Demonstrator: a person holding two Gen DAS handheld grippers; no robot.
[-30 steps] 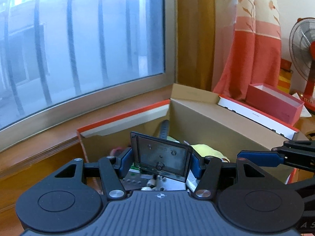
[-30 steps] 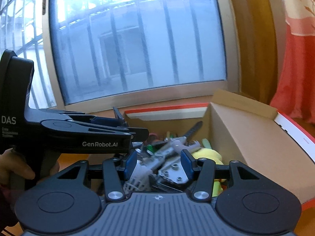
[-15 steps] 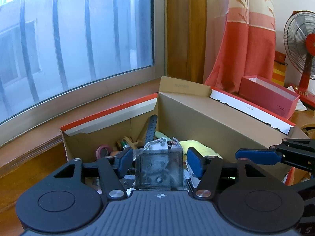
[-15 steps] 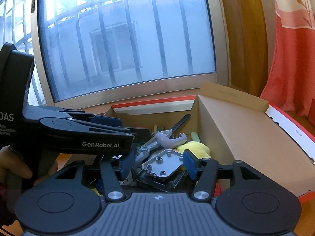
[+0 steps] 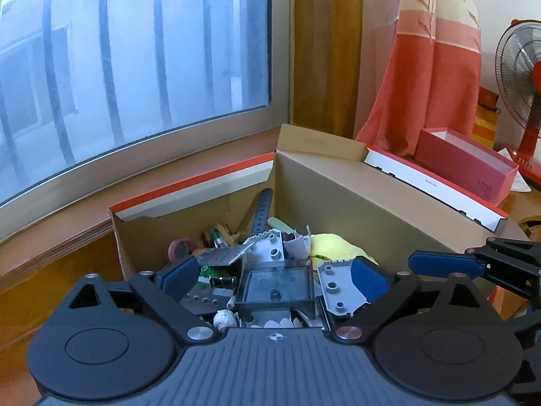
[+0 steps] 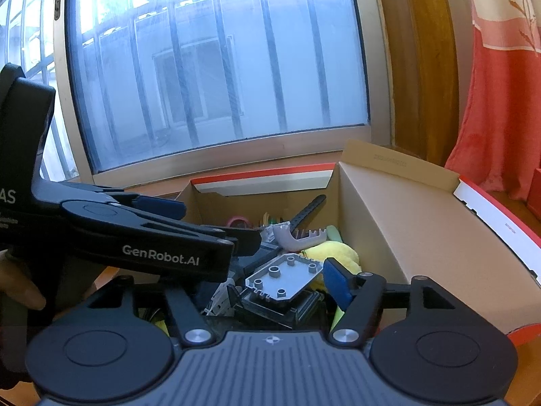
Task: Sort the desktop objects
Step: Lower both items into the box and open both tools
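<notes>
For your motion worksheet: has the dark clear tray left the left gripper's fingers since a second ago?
Yes. The dark clear tray, then upright between the left gripper fingers, now lies flat among the clutter in the cardboard box, jaws open.

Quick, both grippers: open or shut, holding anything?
Left gripper: open, empty, over the box.
Right gripper: open, empty.

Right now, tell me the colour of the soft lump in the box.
Yellow: the soft lump shows best in the right wrist view.
</notes>
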